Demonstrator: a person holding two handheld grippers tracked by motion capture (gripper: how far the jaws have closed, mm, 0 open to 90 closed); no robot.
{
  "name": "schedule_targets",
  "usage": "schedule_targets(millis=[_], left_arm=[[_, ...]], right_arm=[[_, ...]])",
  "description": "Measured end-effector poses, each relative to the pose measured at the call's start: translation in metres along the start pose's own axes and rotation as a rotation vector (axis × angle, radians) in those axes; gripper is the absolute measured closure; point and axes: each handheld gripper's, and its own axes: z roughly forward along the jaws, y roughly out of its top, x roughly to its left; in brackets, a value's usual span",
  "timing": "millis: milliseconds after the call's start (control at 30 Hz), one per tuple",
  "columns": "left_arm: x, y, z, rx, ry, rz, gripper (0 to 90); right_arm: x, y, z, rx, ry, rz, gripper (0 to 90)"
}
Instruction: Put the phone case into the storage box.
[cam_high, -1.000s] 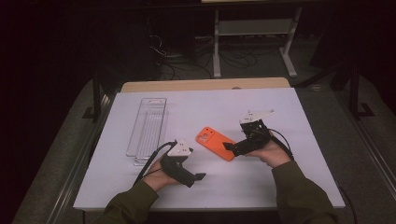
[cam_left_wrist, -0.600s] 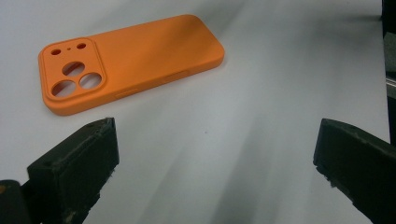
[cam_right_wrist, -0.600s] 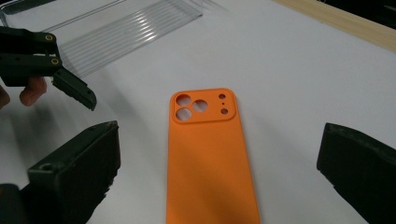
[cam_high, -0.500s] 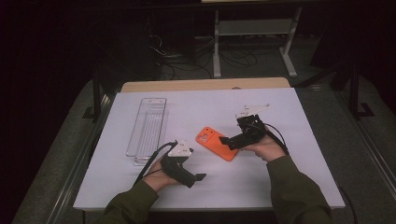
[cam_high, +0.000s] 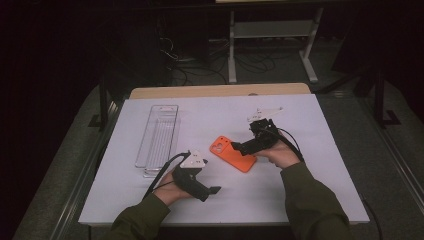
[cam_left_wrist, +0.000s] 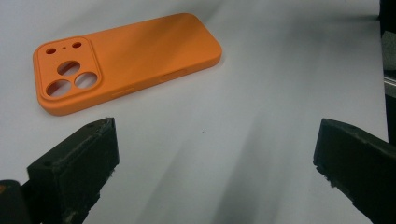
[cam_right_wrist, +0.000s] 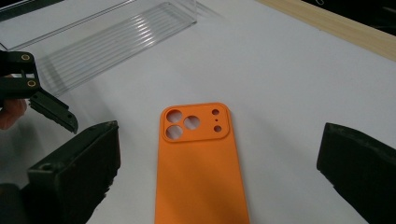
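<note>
The left gripper (cam_high: 212, 190) hovers low over the white table (cam_high: 320, 200), jaws spread wide with nothing between them. The orange phone case (cam_high: 233, 153) lies flat ahead of it, just before the right gripper (cam_high: 236, 147), whose jaws also gape empty. A clear tray (cam_high: 159, 135) sits beyond the left gripper.

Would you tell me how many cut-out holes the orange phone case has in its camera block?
5: on the orange phone case, three large round holes grouped together, and two small holes beside them near the block's edge.
</note>
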Motion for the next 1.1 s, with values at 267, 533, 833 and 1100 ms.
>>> schedule_targets(millis=[267, 533, 833, 1100], left_arm=[[0.002, 0.0, -0.002, 0.02, 0.002, 0.023, 0.0], [0.003, 0.0, -0.001, 0.023, -0.004, 0.022, 0.0], [0.002, 0.0, -0.001, 0.022, -0.008, 0.014, 0.0], [0.002, 0.0, -0.001, 0.022, -0.01, 0.015, 0.0]], right_arm=[[0.001, -0.003, 0.006, 0.033, -0.01, -0.019, 0.0], [0.0, -0.004, 0.008, 0.063, -0.015, -0.025, 0.0], [0.003, -0.007, 0.015, 0.122, -0.03, -0.024, 0.0], [0.002, -0.01, 0.02, 0.151, -0.033, -0.002, 0.0]])
